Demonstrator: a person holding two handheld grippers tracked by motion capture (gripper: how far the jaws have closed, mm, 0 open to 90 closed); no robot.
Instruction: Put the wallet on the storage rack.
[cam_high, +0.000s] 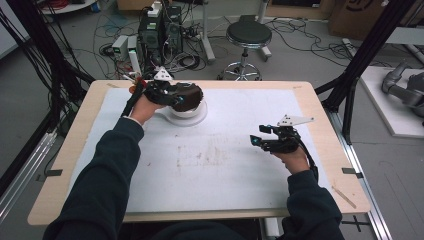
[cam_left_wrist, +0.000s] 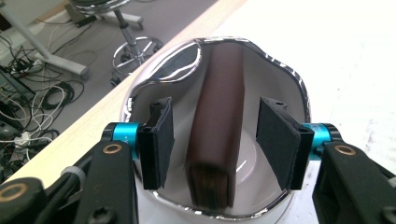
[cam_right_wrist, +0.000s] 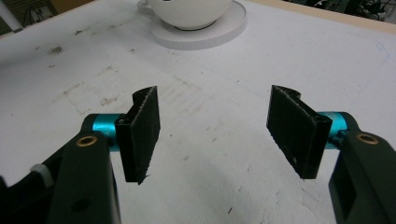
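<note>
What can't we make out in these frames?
- Cup interior, high view: the left gripper covers it.
- Brown block in the cup, left gripper view: blurred, its near end cut by the rim; what it is can't be told.
- Cup rim, right gripper view: cut off by the top edge above the saucer.
- Right gripper jaw gap, high view: too small; right gripper view shows it open.

The left gripper (cam_high: 176, 97) hangs over a white cup (cam_high: 192, 102) on its saucer (cam_high: 187, 118) at the tabletop's (cam_high: 225, 175) far side. The right gripper (cam_high: 261, 138) hovers apart, above the white mat (cam_high: 210, 165).
</note>
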